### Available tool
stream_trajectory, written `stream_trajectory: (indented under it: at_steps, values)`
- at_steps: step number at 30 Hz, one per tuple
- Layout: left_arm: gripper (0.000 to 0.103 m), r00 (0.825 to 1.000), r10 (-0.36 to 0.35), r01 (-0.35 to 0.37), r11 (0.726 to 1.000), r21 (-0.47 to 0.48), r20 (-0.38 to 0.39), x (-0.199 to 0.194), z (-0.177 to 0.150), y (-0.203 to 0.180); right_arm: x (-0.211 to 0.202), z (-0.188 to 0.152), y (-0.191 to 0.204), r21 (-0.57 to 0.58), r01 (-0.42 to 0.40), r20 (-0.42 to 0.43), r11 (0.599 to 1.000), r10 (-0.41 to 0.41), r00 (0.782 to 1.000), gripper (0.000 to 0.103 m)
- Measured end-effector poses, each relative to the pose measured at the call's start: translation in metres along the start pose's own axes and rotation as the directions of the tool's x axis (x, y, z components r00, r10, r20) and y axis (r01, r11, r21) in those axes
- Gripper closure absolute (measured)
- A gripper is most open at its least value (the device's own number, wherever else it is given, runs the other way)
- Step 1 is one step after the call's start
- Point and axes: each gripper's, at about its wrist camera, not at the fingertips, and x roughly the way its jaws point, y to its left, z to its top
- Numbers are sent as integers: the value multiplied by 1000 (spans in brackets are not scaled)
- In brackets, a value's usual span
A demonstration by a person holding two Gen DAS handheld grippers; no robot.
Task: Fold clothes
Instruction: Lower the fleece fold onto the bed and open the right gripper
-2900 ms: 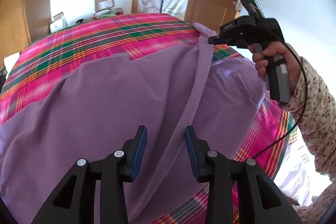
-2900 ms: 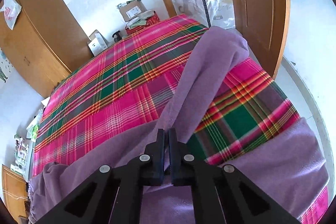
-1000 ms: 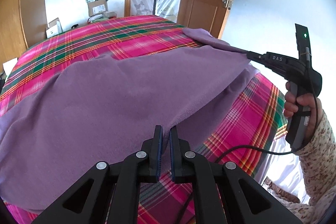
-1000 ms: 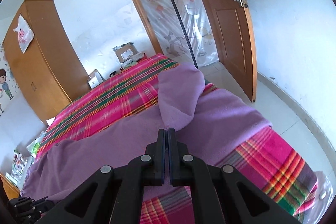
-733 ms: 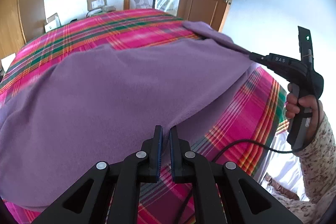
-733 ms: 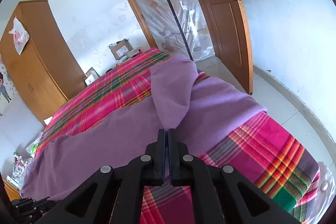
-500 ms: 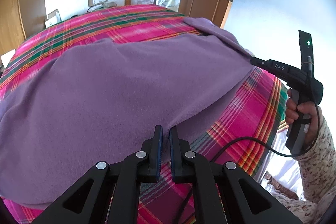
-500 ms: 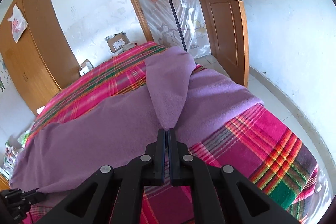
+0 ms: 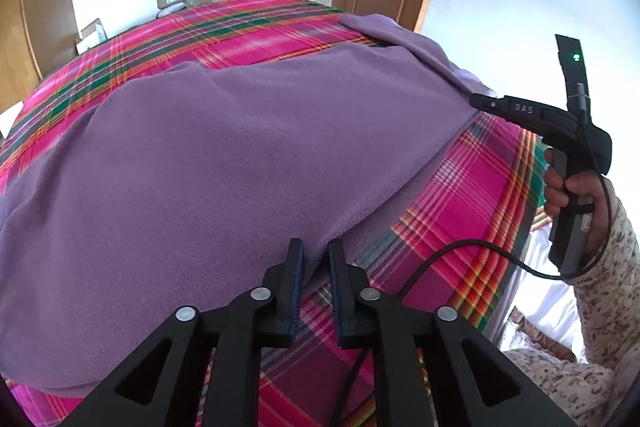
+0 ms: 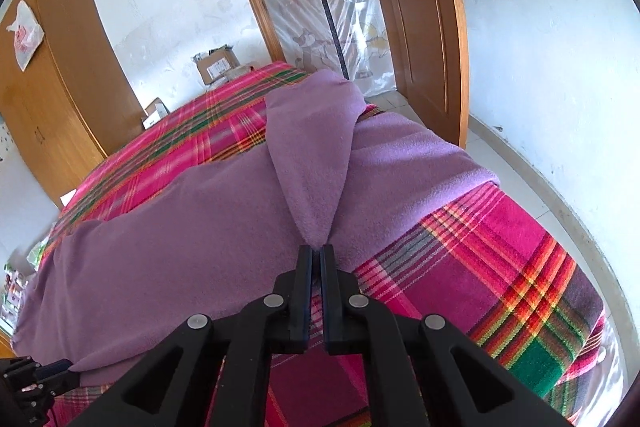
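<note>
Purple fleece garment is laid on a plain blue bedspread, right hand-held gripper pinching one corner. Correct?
Not quite. The bedspread is pink plaid with green and orange stripes, not plain blue; the right wrist view shows it. The purple fleece garment lies on it, and the right hand-held gripper pinches one corner.

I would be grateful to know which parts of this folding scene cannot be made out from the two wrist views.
- Purple garment: its kind and its lower layer, hidden by its own fold in both views.
- Left gripper, jaws opening: whether the pads touch the cloth between them, left wrist view.
- Cardboard box: label too small, right wrist view.
- Person: only a hand and a sleeve; the frame edge cuts off the rest.
</note>
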Motion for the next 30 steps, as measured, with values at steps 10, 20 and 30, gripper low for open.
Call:
stream_trajectory:
  at_steps: [10,20,30]
  values:
    - [81,995,-80,80,997,8,55,-13,18,-7,-5,0,0,-56,11,-35,998,-13,999,87]
    - [81,993,-116,116,993,5,-9,22,32,-15,-14,21,2,-111,20,-1,994,-20,1000,86]
    - [81,989,-143,142,989,-28,-31,31,38,-8,36,77,49,-280,31,15,959,-28,999,73]
